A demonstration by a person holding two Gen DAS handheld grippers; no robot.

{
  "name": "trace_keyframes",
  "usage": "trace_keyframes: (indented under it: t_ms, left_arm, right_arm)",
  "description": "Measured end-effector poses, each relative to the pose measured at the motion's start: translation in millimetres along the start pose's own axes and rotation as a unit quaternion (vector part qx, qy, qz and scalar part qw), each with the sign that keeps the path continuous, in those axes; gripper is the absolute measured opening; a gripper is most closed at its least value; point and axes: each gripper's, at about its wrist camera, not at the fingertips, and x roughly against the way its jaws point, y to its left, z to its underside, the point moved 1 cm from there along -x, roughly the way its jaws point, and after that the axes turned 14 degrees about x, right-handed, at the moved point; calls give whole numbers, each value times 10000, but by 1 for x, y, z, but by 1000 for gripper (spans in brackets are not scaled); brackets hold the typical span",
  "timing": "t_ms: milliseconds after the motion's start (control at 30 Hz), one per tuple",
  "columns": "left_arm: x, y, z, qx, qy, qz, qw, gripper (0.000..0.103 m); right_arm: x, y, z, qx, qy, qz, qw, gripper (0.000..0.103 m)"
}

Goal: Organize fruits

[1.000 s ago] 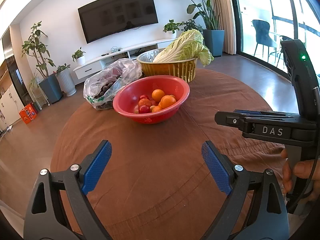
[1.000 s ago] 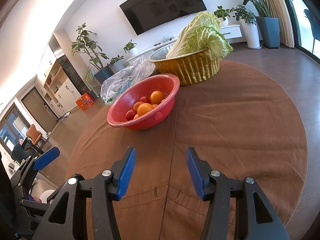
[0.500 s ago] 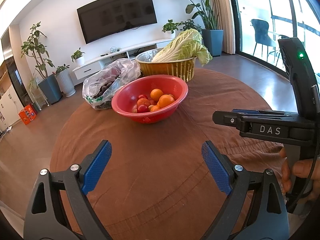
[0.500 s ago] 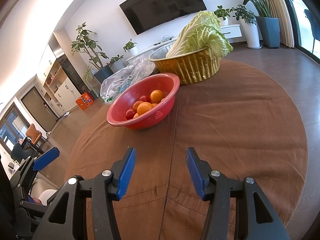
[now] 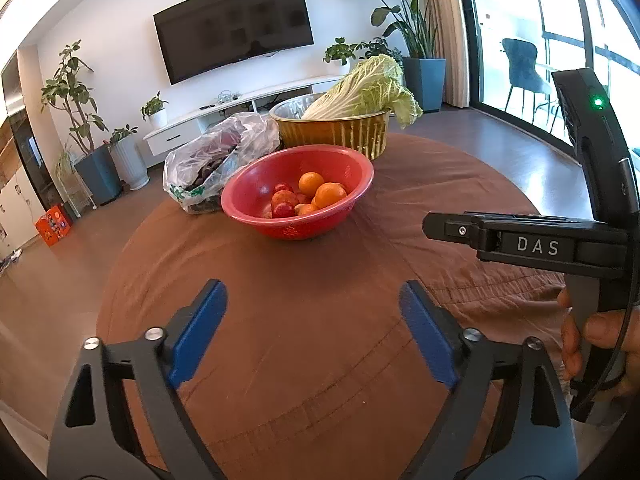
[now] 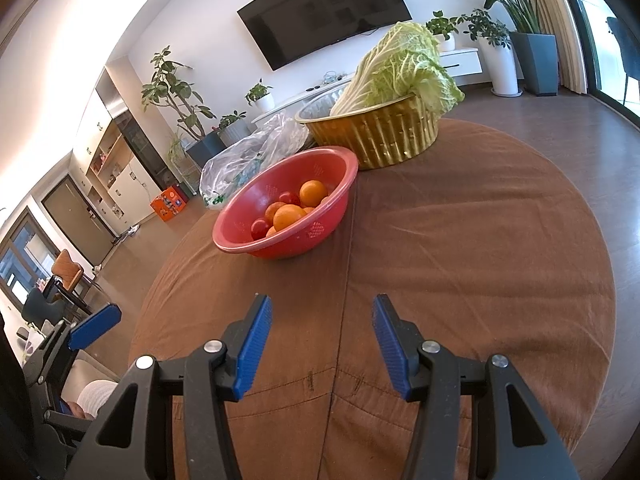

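A red bowl [image 5: 256,178] [image 6: 332,184] holds oranges [image 5: 329,195] [image 6: 313,193] and small red tomatoes [image 5: 283,210] [image 6: 260,227] on a round table with a brown cloth [image 5: 320,340] [image 6: 460,240]. Behind it a gold basket [image 5: 340,134] [image 6: 384,140] holds a napa cabbage [image 5: 364,94] [image 6: 404,68]. My left gripper [image 5: 314,324] is open and empty above the cloth, well short of the bowl. My right gripper [image 6: 320,334] is open and empty over the near cloth; its body shows in the left wrist view [image 5: 532,244].
A clear plastic bag [image 5: 216,156] [image 6: 256,152] with dark contents lies left of the basket, touching the bowl's far side. Beyond the table are a TV wall, a white console and potted plants. The table edge curves close on both sides.
The left wrist view has shifted slightly, so the bowl and basket sit a little further left and higher in it. The right gripper has hardly moved. Both grippers stay open.
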Motion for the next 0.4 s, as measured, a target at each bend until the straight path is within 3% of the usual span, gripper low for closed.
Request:
trace_keyframes:
  t_ms: [200, 400]
  left_arm:
    - [-3, 0, 6, 31, 87, -56, 9999, 78]
    - [-5, 0, 10, 21, 152, 20, 9999, 78]
  right_arm:
    - [1, -1, 0, -52, -6, 9, 10000, 55]
    - [4, -2, 0, -80, -23, 15, 10000, 56]
